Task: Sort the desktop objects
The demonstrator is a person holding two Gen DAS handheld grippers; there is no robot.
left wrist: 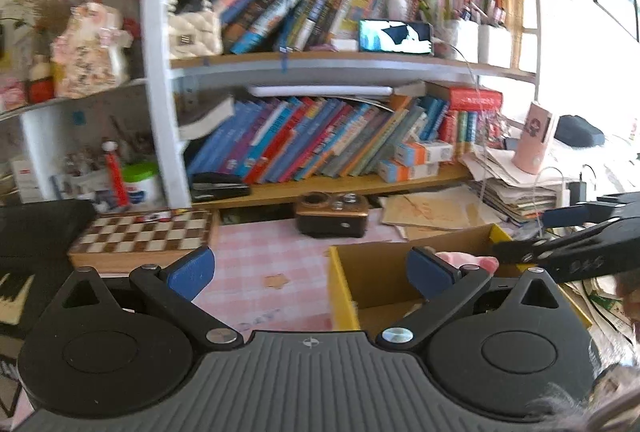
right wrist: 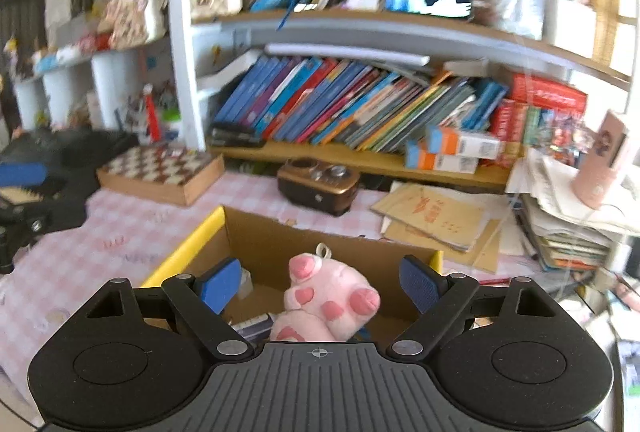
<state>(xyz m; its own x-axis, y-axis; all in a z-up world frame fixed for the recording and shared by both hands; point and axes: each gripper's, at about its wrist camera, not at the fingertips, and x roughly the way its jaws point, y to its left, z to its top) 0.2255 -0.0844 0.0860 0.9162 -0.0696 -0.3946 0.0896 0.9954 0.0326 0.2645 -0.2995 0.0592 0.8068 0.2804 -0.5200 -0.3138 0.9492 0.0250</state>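
A cardboard box with yellow edges [right wrist: 248, 232] stands on the pink checked tablecloth. A pink plush toy [right wrist: 326, 302] with darker pink spots lies inside it, between the fingers of my right gripper [right wrist: 320, 286], which is open and not touching it. In the left wrist view my left gripper [left wrist: 308, 268] is open and empty, above the cloth by the left wall of the box [left wrist: 340, 288]. The plush [left wrist: 472, 259] shows partly behind its right finger. The right gripper [left wrist: 576, 248] enters from the right there.
A chessboard box [left wrist: 144, 236] sits at the left, a brown radio [left wrist: 332, 214] at the back, a black keyboard [left wrist: 24, 252] at far left. Loose papers [right wrist: 436, 220] and stacked books [right wrist: 568, 228] lie right. Bookshelves [right wrist: 360, 112] fill the back.
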